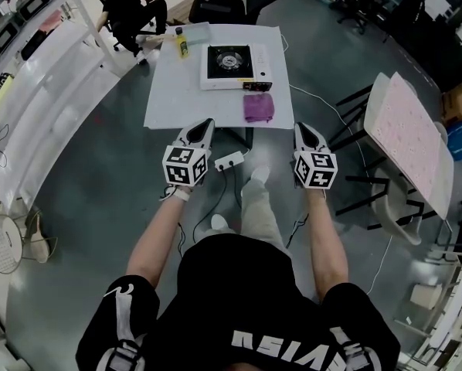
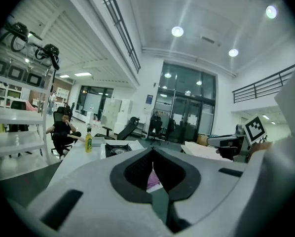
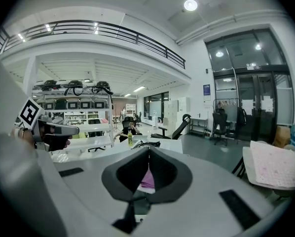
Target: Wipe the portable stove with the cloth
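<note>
The wiping has not begun yet: the purple cloth (image 1: 258, 107) lies on the table (image 1: 177, 91) just beside the stove (image 1: 232, 64), while the left gripper (image 1: 205, 124) and right gripper (image 1: 301, 129), both closed and empty, hover near the table's front edge.

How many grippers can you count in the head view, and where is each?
2. The left gripper is at the near edge of the table; the right gripper is by its near right corner. None appears hidden.
</note>
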Demonstrator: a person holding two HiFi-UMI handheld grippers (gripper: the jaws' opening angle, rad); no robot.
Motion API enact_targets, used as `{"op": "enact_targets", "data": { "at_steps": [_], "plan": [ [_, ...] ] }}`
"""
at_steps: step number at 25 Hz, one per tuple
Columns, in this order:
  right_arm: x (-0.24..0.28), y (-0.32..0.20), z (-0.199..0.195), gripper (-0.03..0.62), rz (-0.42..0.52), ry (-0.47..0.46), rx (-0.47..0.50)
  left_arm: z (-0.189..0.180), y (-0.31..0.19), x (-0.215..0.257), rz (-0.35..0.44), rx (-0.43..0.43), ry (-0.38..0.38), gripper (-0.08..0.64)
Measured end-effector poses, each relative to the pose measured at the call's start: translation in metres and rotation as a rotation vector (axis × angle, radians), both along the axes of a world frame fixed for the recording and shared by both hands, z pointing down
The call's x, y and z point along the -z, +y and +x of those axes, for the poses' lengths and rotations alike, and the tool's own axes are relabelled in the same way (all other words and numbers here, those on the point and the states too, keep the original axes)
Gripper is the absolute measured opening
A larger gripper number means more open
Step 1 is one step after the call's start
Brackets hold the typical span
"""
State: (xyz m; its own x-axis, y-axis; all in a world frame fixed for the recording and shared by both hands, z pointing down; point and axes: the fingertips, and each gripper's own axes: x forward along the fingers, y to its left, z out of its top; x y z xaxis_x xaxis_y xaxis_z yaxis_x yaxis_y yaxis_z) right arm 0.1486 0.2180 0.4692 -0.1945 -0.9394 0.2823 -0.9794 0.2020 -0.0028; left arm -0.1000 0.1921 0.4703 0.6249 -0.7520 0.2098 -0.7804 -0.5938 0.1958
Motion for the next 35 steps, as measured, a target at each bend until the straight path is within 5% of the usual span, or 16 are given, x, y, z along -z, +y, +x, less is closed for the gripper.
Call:
{"op": "enact_targets", "data": {
  "at_steps": [17, 35],
  "plan": [
    [-0.062, -0.111, -0.004, 0.012, -0.096, -0.033, 0.068, 0.016, -0.089, -0.05, -0.104, 0.016, -0.022, 0.009],
    [-0.194, -0.215, 0.001, 0.018, -0.327, -0.029, 0.143, 0.071, -0.191, -0.147, -0.282, -0.041, -0.086, 0.009]
  ]
}}
